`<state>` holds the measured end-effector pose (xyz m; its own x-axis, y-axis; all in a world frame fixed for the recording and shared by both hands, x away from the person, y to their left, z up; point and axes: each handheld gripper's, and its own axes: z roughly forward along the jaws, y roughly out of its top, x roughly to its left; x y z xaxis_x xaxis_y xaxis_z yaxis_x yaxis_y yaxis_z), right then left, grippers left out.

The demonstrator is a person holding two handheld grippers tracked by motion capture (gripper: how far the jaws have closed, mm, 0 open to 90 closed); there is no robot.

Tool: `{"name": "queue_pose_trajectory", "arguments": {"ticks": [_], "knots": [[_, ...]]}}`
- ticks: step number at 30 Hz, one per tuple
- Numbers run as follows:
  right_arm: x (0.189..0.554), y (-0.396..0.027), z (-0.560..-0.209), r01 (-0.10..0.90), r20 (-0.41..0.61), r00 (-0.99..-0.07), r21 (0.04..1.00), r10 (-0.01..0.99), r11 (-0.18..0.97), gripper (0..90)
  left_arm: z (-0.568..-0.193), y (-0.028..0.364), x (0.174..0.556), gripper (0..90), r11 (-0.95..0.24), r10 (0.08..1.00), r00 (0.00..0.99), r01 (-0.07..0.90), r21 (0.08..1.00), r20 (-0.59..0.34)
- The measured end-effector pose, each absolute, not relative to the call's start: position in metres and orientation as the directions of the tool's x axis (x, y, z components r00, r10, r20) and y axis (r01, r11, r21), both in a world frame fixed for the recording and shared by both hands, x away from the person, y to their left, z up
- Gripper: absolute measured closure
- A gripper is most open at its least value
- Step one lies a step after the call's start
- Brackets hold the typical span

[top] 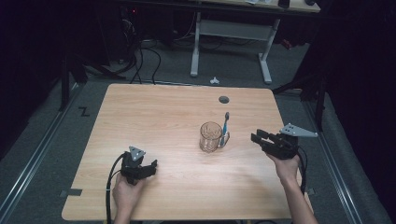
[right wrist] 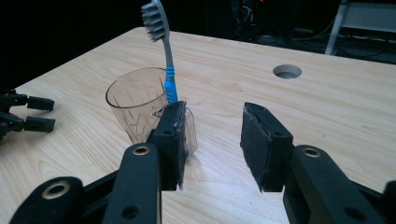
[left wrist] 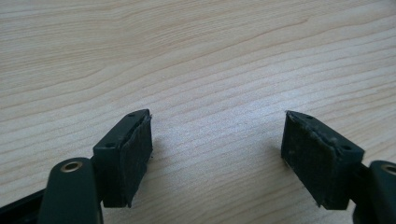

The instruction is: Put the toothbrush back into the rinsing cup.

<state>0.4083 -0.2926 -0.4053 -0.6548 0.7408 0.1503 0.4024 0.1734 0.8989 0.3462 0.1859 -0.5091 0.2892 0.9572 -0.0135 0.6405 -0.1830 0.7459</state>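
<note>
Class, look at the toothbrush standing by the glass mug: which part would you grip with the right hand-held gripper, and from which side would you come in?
Probably grip the toothbrush on its bare neck just above the blue band, below the bristles. It stands nearly upright at the glass mug, so that part rises free above the rim. Bring the open right hand-held gripper in level from its own side, raised above the rim.

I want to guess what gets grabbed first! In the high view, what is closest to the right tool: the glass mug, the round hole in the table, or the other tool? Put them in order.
From the right tool:
1. Glass mug, just to its left, with a toothbrush standing at its handle side.
2. Round hole, farther back on the table.
3. Left tool, far across at the near left.
</note>
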Motion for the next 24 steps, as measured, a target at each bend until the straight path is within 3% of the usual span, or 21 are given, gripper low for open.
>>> {"name": "queue_pose_trajectory", "arguments": {"ticks": [24], "knots": [[0.407,-0.29,-0.423,0.437,0.148,-0.64,0.877,0.754,0.199,61.0,-0.509,0.186,0.346,25.3,-0.183,0.957,0.289,0.64,0.746,-0.014]]}}
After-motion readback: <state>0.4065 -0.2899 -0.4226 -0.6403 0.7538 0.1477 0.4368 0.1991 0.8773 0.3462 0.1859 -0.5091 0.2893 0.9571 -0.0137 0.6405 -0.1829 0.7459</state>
